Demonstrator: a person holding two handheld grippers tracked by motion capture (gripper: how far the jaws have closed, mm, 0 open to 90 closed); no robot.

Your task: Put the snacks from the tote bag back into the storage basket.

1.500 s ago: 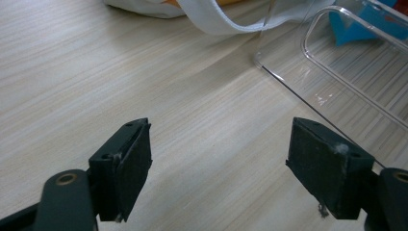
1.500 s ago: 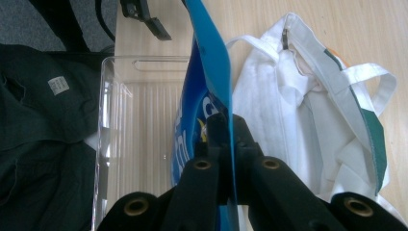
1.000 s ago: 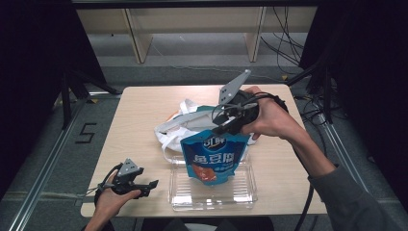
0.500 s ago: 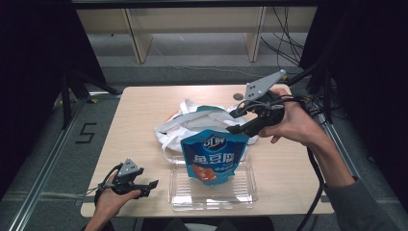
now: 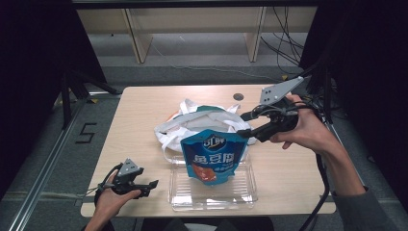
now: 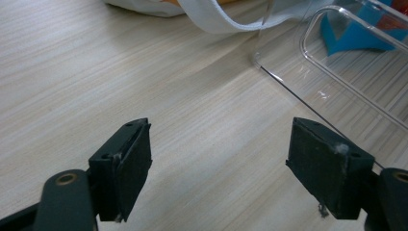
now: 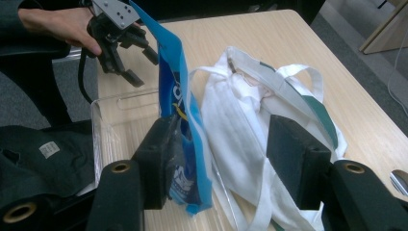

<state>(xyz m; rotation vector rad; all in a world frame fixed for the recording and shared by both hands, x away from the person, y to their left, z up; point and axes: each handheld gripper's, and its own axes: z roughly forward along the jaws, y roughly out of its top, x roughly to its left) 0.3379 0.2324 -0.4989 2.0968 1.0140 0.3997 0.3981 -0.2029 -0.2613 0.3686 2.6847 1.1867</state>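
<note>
Plainly, the right hand-held gripper (image 5: 246,124) (just opening) hangs empty beside the blue Chinese-lettered pouch (image 5: 211,156).

High view overhead, facing forward; tongs views low, close; shared clear tray (image 5: 211,195).

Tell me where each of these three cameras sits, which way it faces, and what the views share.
High view: above the near edge, looking forward and down on the table; both forearms, left gripper, right gripper.
Left gripper view: low on that gripper, facing the clear tray; its open jaws.
Right gripper view: faces back toward the person across the white bag; its open jaws, the left gripper farther off.
Shared: the blue pouch standing in the tray.
</note>
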